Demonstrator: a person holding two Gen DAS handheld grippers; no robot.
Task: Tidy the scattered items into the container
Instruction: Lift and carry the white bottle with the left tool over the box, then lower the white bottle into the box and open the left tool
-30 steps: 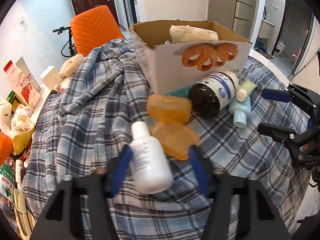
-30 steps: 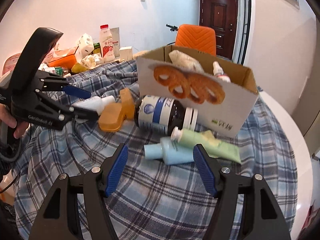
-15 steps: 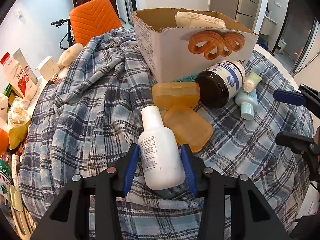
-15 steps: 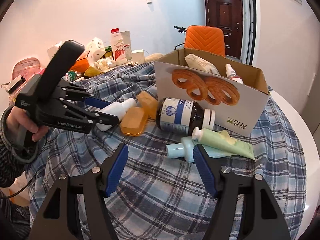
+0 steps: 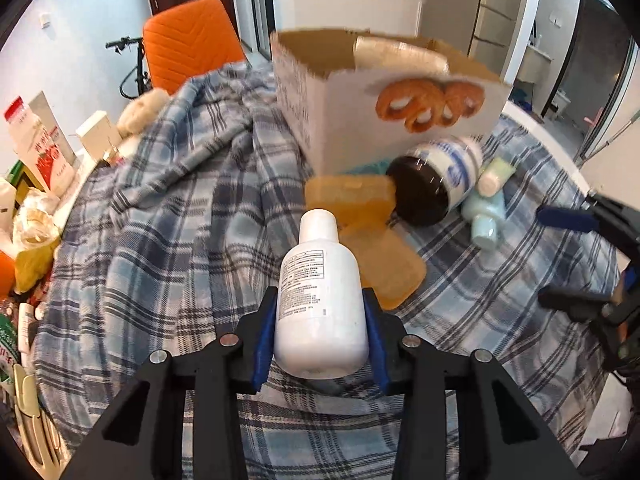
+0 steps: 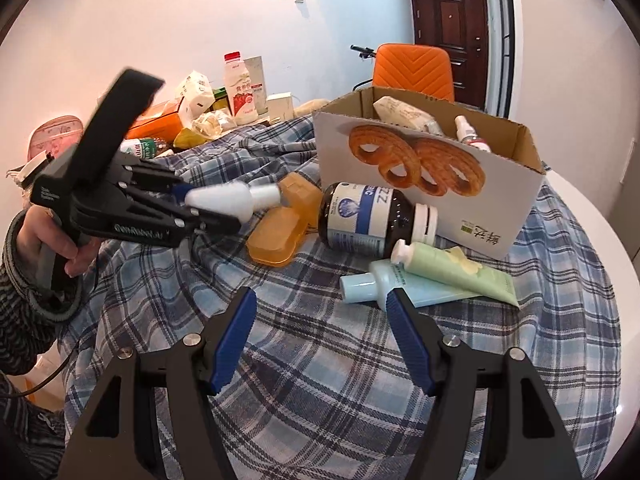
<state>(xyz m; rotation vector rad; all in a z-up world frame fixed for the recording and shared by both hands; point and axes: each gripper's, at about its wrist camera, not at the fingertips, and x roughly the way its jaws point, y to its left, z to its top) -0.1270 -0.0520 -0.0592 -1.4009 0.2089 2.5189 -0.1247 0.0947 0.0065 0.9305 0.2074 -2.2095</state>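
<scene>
Worktop (image 6: 592, 216) under plaid cloth (image 5: 160, 240). Cardboard box (image 5: 360, 120) open-topped, ahead and slightly right of left tool (image 5: 320, 332). Left tool clamped on white bottle (image 5: 320, 292), lifted off cloth; long axis in line with fingers, cap toward box. Right tool (image 6: 320, 340) wide open, holding nothing; blue tube (image 6: 384, 284) and green tube (image 6: 452, 266) just ahead, lying crosswise, caps left. Brown jar (image 6: 368, 216) and amber case (image 6: 280, 228) beside box.
</scene>
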